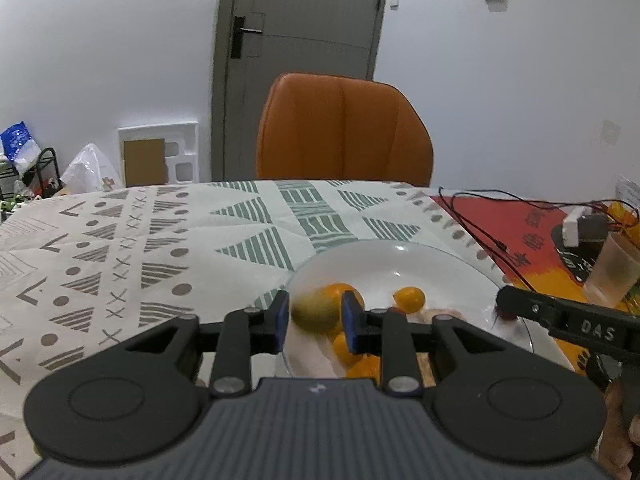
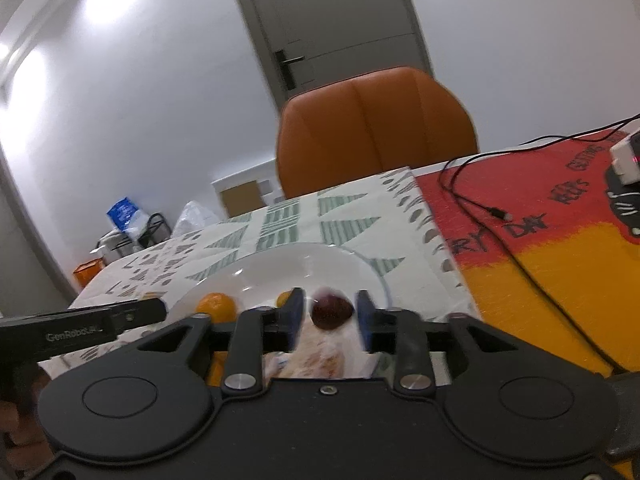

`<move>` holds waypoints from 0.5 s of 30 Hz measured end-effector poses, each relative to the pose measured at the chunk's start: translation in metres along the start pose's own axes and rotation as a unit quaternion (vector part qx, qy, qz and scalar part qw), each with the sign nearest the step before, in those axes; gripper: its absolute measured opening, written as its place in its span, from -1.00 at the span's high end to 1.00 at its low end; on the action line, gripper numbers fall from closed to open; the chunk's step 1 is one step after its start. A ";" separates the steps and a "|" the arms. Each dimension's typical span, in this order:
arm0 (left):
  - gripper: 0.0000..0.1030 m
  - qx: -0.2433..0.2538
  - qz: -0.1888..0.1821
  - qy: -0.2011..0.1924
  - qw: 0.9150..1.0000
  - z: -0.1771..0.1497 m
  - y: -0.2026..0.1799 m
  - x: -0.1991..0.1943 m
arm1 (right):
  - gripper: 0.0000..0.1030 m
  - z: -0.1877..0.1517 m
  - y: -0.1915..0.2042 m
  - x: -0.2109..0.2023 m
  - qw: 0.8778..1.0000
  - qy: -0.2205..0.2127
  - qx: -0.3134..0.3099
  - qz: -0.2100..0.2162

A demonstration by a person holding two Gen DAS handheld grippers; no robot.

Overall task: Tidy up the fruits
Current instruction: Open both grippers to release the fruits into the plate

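A white plate (image 1: 400,264) (image 2: 300,264) sits on the patterned tablecloth and holds several small oranges (image 1: 409,299) (image 2: 215,306). My left gripper (image 1: 316,322) hovers over the plate's left side. A yellow-green fruit (image 1: 314,312), blurred, fills the gap between its blue pads, and the jaws look open. My right gripper (image 2: 329,316) is over the plate's right side, open, with a blurred dark red fruit (image 2: 332,312) loose between its pads, a gap on each side. Each gripper's finger shows at the edge of the other view.
An orange chair (image 1: 344,128) stands behind the table's far edge. To the right lie a red and yellow mat (image 2: 560,248), a black cable (image 2: 472,200), a white device (image 1: 576,228) and a frosted cup (image 1: 612,272). Bare patterned cloth (image 1: 120,260) stretches left of the plate.
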State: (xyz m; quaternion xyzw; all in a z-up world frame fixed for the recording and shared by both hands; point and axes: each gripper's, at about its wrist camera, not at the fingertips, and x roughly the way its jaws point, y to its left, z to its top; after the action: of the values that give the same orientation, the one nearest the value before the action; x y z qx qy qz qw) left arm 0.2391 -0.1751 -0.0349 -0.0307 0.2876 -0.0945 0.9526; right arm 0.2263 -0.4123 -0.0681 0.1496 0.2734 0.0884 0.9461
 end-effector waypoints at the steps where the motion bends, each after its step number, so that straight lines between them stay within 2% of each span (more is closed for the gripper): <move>1: 0.43 -0.001 0.004 -0.001 1.000 0.000 0.001 0.000 | 0.07 0.000 -0.001 0.000 1.000 -0.003 0.000 -0.003; 5: 0.37 -0.006 0.006 0.003 1.000 0.001 0.007 -0.005 | 0.06 -0.002 -0.003 -0.006 1.000 -0.002 0.005 0.001; 9: 0.04 -0.009 0.012 0.005 1.000 -0.002 0.013 -0.013 | 0.03 -0.006 0.002 -0.012 1.000 0.001 0.005 0.007; 13: -0.08 -0.010 0.014 0.002 1.000 -0.004 0.019 -0.025 | 0.02 -0.010 0.008 -0.016 1.000 0.005 0.006 0.011; 15: -0.27 -0.011 0.015 -0.002 1.000 -0.005 0.023 -0.032 | 0.00 -0.012 0.011 -0.019 1.000 0.005 0.008 0.016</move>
State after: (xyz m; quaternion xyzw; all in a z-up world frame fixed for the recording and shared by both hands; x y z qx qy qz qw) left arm 0.2144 -0.1464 -0.0244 -0.0372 0.2872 -0.0766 0.9541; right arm 0.2030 -0.4037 -0.0644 0.1607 0.2762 0.1021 0.9421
